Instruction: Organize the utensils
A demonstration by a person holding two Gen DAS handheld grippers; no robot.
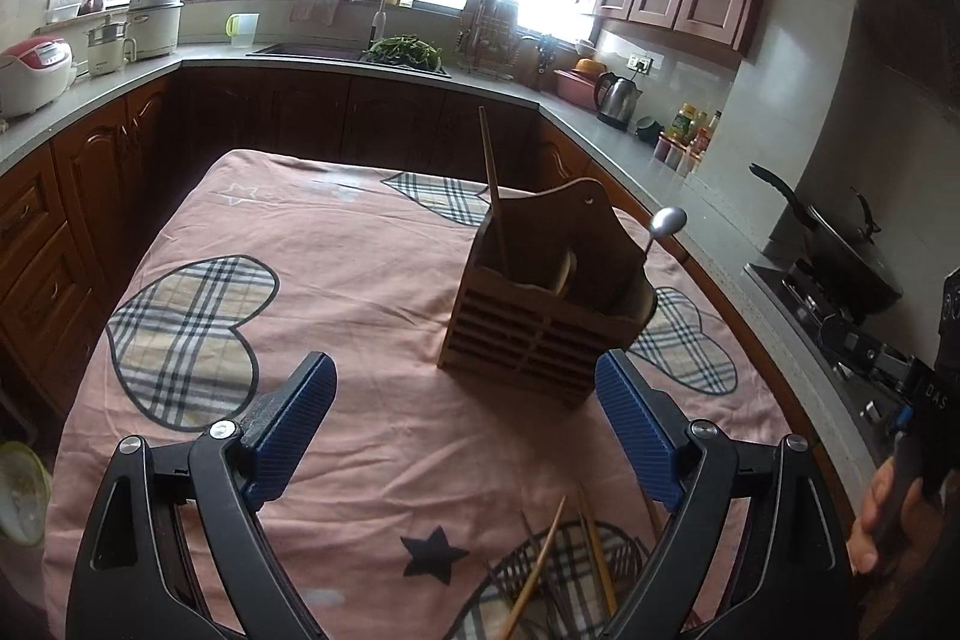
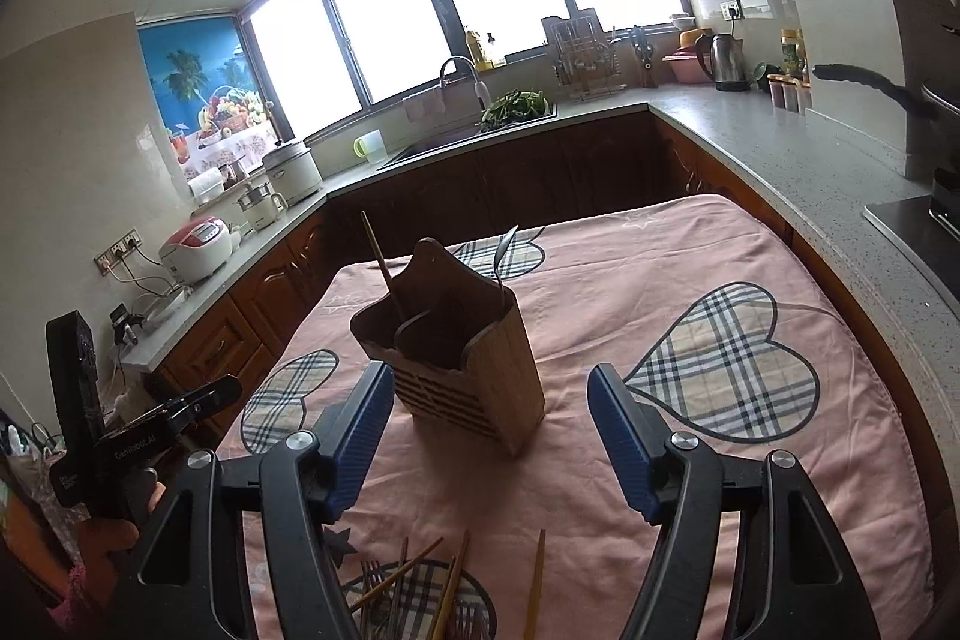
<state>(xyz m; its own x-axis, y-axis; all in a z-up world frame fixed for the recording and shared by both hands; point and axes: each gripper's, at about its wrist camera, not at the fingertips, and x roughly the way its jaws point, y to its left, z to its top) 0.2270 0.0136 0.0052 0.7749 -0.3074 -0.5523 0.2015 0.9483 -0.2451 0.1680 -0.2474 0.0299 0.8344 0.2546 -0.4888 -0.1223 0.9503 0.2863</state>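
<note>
Pink cloth point(image 1: 372, 280) w/ plaid hearts covers the counter. Wooden utensil holder point(image 1: 540, 316) stands mid-cloth, one chopstick point(image 1: 492, 184) & a spoon point(image 1: 667, 223) inside. Loose chopsticks point(image 2: 420, 580) lie near edge. Left gripper point(image 1: 465, 412) & right gripper point(image 2: 489, 421): fingers wide, nothing held.

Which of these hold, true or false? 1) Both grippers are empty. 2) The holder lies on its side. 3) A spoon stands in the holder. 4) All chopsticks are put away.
1) True: left gripper and right gripper hold nothing.
2) False: the holder stands upright on the cloth.
3) True: the spoon stands bowl up.
4) False: one chopstick is in; loose chopsticks lie on the cloth.
</note>
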